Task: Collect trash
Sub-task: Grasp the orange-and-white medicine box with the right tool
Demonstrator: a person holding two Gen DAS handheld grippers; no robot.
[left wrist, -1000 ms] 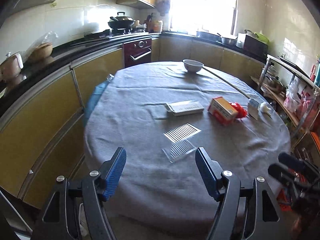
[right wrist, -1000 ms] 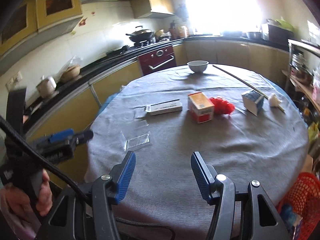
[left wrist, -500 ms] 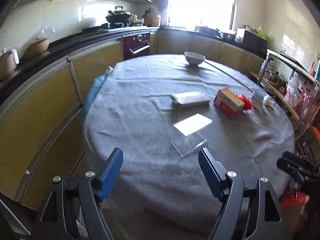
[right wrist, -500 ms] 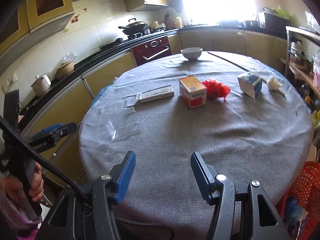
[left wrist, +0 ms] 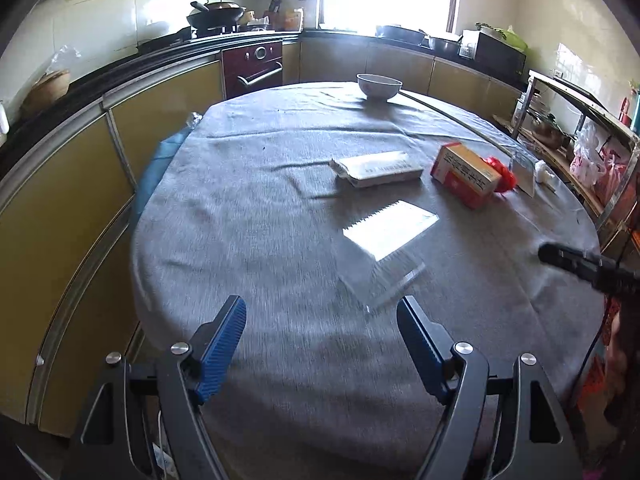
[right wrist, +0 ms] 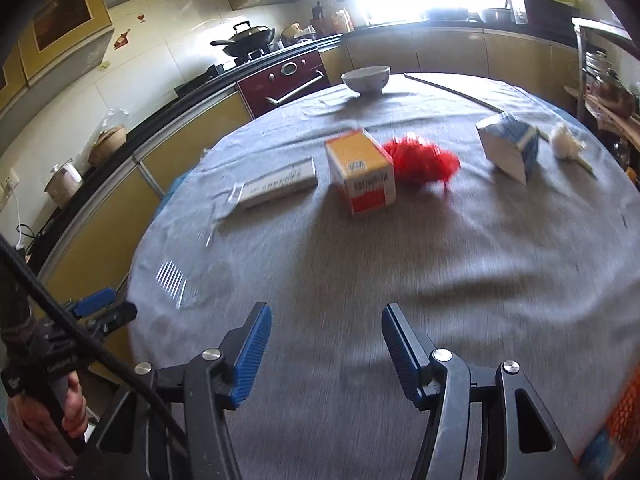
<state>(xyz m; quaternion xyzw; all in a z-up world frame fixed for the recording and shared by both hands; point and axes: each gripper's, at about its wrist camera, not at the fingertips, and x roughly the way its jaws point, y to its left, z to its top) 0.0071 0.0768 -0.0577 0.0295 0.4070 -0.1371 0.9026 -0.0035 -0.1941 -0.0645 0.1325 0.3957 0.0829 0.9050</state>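
Note:
Trash lies on a round grey-clothed table [left wrist: 256, 216]. A clear plastic tray [left wrist: 384, 256] sits just beyond my left gripper [left wrist: 322, 336], which is open and empty. Farther back are a flat white box [left wrist: 378, 168], an orange and red carton [left wrist: 466, 174] and a red mesh wad [left wrist: 502, 172]. My right gripper [right wrist: 326, 344] hangs open and empty over the table's near side. Ahead of it are the orange carton [right wrist: 360, 170], red wad [right wrist: 420, 162], a blue and white carton [right wrist: 510, 148] and a white crumpled wad [right wrist: 566, 144]. The clear tray [right wrist: 174, 282] lies to its left.
A white bowl [left wrist: 378, 86] and a long thin stick [right wrist: 452, 90] lie at the table's far side. Yellow cabinets and a dark counter with a wok [left wrist: 216, 10] curve around the left. A metal rack [left wrist: 580, 128] stands right. A red basket [right wrist: 624, 412] sits low right.
Both grippers have come lower and closer over the table. The clear tray now sits nearer the left fingers, whose jaws stand a little wider. The right gripper has neared the orange carton.

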